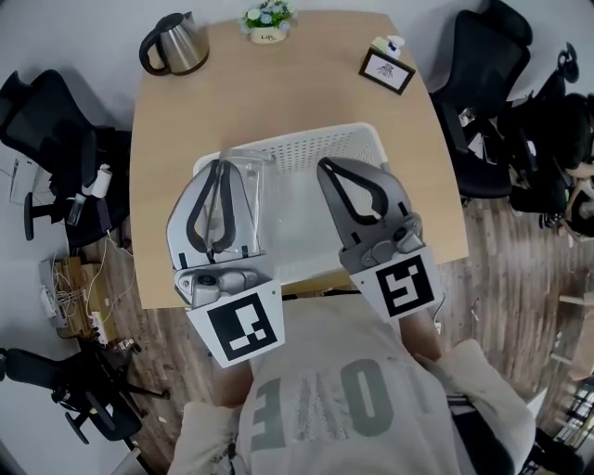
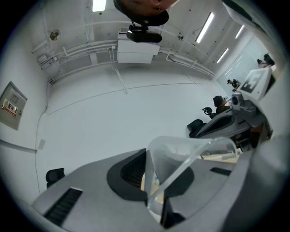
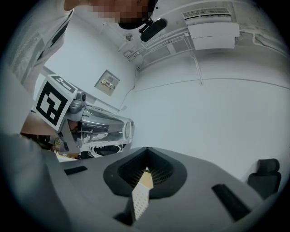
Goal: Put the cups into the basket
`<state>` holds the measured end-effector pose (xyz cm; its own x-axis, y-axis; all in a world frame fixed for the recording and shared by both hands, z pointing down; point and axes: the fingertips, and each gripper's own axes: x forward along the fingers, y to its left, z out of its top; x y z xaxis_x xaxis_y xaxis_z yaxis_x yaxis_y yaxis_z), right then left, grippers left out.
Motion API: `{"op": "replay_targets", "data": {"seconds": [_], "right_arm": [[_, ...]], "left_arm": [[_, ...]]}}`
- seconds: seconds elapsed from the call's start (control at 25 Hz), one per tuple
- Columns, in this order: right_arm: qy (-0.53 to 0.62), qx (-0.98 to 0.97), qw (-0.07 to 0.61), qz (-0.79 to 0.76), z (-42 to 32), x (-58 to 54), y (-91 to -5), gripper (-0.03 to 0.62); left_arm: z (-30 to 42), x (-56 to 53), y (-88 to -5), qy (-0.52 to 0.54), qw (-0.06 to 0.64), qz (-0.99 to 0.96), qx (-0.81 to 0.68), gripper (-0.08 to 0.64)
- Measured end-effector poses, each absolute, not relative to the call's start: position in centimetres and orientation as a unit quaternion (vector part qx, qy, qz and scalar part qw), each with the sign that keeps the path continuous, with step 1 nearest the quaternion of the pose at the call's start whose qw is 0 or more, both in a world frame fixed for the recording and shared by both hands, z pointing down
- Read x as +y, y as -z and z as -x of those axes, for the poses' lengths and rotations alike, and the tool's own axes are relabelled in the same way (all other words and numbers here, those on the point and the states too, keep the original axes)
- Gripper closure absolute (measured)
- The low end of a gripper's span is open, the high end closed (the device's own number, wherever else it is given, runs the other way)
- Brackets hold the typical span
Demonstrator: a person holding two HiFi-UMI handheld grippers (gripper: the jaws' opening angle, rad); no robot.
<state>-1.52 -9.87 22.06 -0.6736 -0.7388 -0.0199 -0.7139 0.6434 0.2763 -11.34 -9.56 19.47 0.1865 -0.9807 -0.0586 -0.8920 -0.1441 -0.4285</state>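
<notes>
A white mesh basket [image 1: 306,144] stands on the wooden table [image 1: 306,83], right in front of me. My left gripper [image 1: 223,169] hovers over the basket's left side, shut on a clear plastic cup [image 1: 252,199]. In the left gripper view the cup [image 2: 181,167] sits pinched between the jaws, its rim tilted up toward the ceiling. My right gripper [image 1: 327,169] is above the basket's right side; its jaws meet with nothing in them. From the right gripper view I see the held cup [image 3: 104,129] lying sideways, and a bit of basket mesh [image 3: 140,201] shows below the jaws.
At the table's far edge are a steel kettle [image 1: 174,44], a small flower pot [image 1: 268,20] and a framed card [image 1: 387,70]. Black office chairs stand to the right [image 1: 492,83] and the left [image 1: 56,130] of the table.
</notes>
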Motion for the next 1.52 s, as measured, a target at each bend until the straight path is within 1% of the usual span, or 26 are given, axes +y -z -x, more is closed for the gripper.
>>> {"op": "replay_targets", "data": {"seconds": [0.16, 0.32, 0.56, 0.72, 0.88, 1.0, 1.08, 1.24, 1.4, 1.52], "right_arm": [[0.122, -0.907, 0.050, -0.400, 1.7, -11.0, -22.3, 0.594], [0.112, -0.908, 0.045, -0.400, 1.8, -11.6, -22.8, 0.594], [0.095, -0.907, 0.043, -0.408, 1.1, -12.2, -24.1, 0.594], [0.082, -0.902, 0.042, -0.422, -0.4, -12.4, -24.8, 0.594], [0.080, -0.897, 0.034, -0.433, -1.4, -12.7, -24.7, 0.594], [0.080, -0.896, 0.040, -0.436, -1.6, -12.8, -25.0, 0.594], [0.078, -0.896, 0.048, -0.436, -1.8, -12.9, -25.4, 0.594], [0.070, -0.898, 0.052, -0.432, -1.9, -13.3, -25.9, 0.594], [0.068, -0.900, 0.057, -0.427, -1.5, -13.5, -26.4, 0.594], [0.065, -0.900, 0.062, -0.426, -1.3, -13.8, -26.8, 0.594]], "left_arm": [[10.2, -11.2, -21.3, 0.166, 0.135, 0.775, 0.594, 0.523], [8.8, -12.5, -25.2, 0.216, 0.080, 0.803, 0.549, 0.523], [7.3, -14.2, -32.6, 0.318, -0.009, 0.830, 0.459, 0.523], [6.1, -14.5, -38.6, 0.394, -0.087, 0.828, 0.390, 0.523], [5.4, -13.9, -45.1, 0.493, -0.161, 0.800, 0.300, 0.523], [5.1, -13.1, -49.3, 0.556, -0.185, 0.770, 0.253, 0.523], [4.9, -12.4, -51.2, 0.579, -0.199, 0.756, 0.231, 0.523], [4.1, -10.9, -54.2, 0.606, -0.252, 0.733, 0.178, 0.523], [4.8, -10.1, -56.8, 0.639, -0.271, 0.701, 0.161, 0.523], [4.9, -9.9, -57.7, 0.635, -0.294, 0.696, 0.160, 0.523]]}}
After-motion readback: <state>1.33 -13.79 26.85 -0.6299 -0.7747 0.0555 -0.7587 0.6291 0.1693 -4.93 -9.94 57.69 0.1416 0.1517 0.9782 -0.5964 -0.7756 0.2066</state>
